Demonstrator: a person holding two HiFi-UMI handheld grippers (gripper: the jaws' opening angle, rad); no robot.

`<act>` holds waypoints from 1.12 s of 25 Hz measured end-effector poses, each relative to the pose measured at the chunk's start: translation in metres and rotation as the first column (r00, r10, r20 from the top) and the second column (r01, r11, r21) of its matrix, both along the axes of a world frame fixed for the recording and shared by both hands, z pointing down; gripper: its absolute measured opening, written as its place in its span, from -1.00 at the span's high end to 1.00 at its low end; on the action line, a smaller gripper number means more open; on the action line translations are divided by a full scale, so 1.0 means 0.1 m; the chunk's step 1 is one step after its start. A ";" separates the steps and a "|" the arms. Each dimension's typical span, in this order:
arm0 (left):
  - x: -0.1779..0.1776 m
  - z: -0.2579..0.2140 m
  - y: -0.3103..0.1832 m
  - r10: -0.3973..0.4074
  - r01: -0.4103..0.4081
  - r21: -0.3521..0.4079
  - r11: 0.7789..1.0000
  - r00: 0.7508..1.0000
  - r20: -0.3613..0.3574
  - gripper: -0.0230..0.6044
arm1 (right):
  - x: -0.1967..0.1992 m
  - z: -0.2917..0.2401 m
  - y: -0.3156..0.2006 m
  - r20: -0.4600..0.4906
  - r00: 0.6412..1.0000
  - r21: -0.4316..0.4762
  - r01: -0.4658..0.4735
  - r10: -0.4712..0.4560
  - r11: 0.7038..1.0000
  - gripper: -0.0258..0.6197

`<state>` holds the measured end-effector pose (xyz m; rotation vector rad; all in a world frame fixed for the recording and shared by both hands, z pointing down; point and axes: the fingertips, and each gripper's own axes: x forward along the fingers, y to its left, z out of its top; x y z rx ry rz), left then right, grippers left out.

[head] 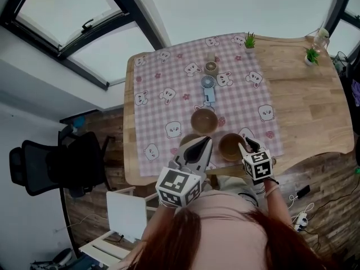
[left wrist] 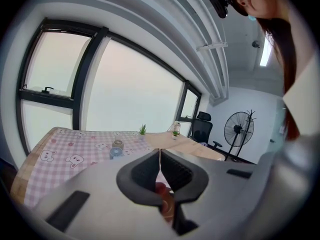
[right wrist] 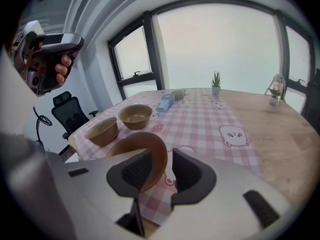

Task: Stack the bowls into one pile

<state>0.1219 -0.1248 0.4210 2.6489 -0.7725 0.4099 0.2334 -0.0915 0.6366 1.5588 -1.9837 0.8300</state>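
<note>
Three round brown bowls sit apart on the pink checked cloth (head: pixel 169 94) over the wooden table (head: pixel 306 106), low in the centre of the head view. The right gripper (right wrist: pixel 161 159) holds its jaws wide, and the nearest bowl (right wrist: pixel 131 145) has its rim between them, clear of the outer pad. The second bowl (right wrist: pixel 102 130) and third bowl (right wrist: pixel 135 116) lie at left. The left gripper (left wrist: pixel 160 156) has its jaws pressed together.

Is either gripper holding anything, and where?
Nothing is held. The right gripper stands open astride the rim of the near bowl; the left gripper is shut, empty.
</note>
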 end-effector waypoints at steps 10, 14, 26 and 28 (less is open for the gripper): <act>-0.13 0.01 0.05 -0.037 0.037 -0.010 0.999 0.999 0.011 0.89 | -0.03 0.20 -0.02 0.085 0.995 -0.047 -0.043 0.047 0.998 0.56; -0.20 0.02 0.05 -0.045 0.046 -0.012 0.999 0.999 0.013 0.89 | -0.05 0.26 -0.03 0.086 0.994 -0.061 -0.056 0.061 0.997 0.56; -0.37 0.01 0.04 -0.045 0.045 -0.012 0.999 0.999 0.001 0.89 | -0.02 0.29 0.01 0.042 0.991 -0.084 -0.122 0.126 0.989 0.85; -0.38 0.00 0.03 -0.042 0.042 -0.015 0.999 0.999 -0.005 0.89 | -0.02 0.28 0.01 0.042 0.990 -0.084 -0.128 0.132 0.988 0.88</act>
